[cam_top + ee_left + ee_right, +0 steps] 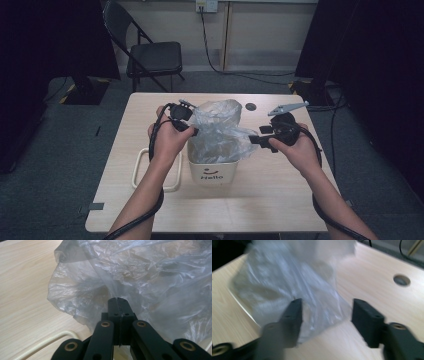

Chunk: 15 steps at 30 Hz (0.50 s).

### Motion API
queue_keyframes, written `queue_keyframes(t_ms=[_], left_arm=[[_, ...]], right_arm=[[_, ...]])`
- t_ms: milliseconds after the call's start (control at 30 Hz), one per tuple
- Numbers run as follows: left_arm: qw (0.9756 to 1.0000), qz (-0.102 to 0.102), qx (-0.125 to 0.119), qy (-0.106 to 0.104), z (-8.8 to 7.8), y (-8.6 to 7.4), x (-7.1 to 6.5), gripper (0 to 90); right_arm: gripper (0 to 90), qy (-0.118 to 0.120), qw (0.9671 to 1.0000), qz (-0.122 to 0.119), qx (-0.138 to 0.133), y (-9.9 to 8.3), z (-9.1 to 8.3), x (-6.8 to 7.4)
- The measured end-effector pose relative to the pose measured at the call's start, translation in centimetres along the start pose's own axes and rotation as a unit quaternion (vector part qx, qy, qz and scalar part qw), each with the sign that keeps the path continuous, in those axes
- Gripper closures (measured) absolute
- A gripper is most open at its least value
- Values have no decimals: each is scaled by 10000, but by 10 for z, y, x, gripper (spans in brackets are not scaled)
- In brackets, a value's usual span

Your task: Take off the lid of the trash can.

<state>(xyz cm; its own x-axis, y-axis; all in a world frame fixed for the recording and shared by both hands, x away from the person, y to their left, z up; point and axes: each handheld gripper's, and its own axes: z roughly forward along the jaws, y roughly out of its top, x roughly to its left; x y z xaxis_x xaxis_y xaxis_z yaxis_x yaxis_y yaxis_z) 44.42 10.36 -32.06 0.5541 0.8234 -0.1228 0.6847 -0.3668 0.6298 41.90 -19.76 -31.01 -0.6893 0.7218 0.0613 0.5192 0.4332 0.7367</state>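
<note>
Nearest the person, a cream plastic bin (212, 169) printed "Hello" stands on the pale wood-grain worktop (280, 200), and a clear plastic bag (220, 131) billows out of its mouth, thin, crinkled and glossy.

The left tool (117, 299) has its jaws pressed together on a fold of the bag's near-left edge. The right tool (325, 312) has its jaws apart, with a loose corner of film lying between them; that view is blurred, but the pads seem not to press on it.

The main risk is the film itself. It is so thin that a hard sideways pull from the clamped left tool could stretch or tear it, or drag the light bin across the smooth worktop. The right tool could also close on a single slippery layer, or on nothing, leaving the bag held by one edge so it slumps back inside.

A cream loop-shaped handle or frame (141, 170) lies just left of the bin. Farther off, a round cable hole (250, 106) marks the worktop, and a black folding chair (150, 55) stands beyond.
</note>
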Motion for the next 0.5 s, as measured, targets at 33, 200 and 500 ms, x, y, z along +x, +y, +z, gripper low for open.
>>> queue_keyframes(t_ms=[33, 200, 500], left_arm=[[10000, -23, -17, -39, -1, 0, -1, 900], [9999, -5, -41, -98, -3, -1, -2, 900], [9997, -175, -74, -161, 0, -4, 8, 900]], right_arm=[[370, 9, 10000, -60, -28, 4, 1, 4], [340, -7, 9993, -364, -30, 28, 23, 33], [766, 301, 9991, -45, 298, 32, 77, 41]])
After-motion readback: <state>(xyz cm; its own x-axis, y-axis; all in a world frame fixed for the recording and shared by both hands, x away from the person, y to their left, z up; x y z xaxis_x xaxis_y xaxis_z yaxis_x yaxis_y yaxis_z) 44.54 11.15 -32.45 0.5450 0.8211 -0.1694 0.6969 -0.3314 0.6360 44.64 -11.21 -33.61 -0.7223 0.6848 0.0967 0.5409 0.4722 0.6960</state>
